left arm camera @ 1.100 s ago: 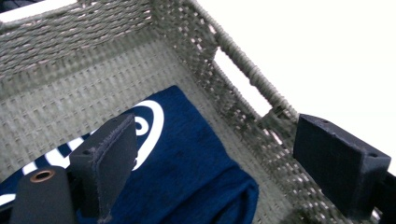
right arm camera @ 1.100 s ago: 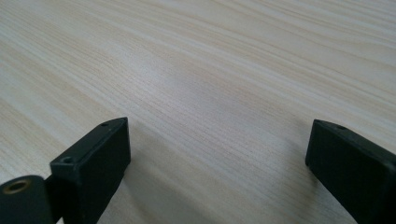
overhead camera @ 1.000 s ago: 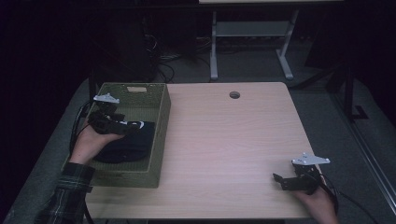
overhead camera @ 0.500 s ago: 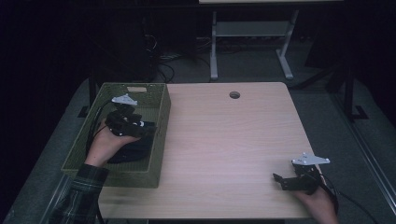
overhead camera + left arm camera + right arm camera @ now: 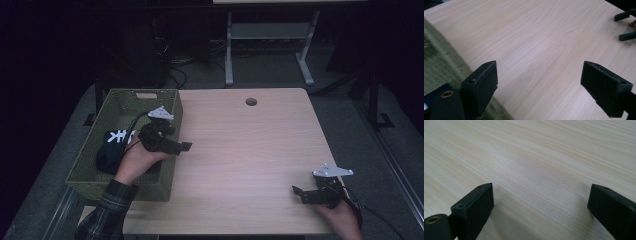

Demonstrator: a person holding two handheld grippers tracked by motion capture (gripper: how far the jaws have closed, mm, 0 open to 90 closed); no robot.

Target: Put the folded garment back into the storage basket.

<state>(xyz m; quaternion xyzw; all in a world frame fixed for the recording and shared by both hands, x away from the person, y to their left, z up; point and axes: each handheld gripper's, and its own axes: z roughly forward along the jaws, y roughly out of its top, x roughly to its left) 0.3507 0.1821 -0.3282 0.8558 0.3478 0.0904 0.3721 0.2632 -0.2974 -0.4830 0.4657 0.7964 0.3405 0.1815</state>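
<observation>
**Dim room around a pale wooden table**

Lit from above on the light wood-grain table (image 5: pixel 250 150), bare ahead of the left gripper (image 5: pixel 186 146) and all the way across to the right gripper (image 5: pixel 299 194). Pierced by a round cable hole (image 5: pixel 251 102) near the far edge, well beyond both claws. Ringed by grey floor (image 5: pixel 360 130), darkening fast away from the tabletop. Behind the table, far past the left claw, a tangle of black cables (image 5: pixel 180 65) on the ground. Farther right, a white metal stand (image 5: pixel 270 35) with two splayed legs. Beyond that, near-black shadow, walls not discernible
</observation>
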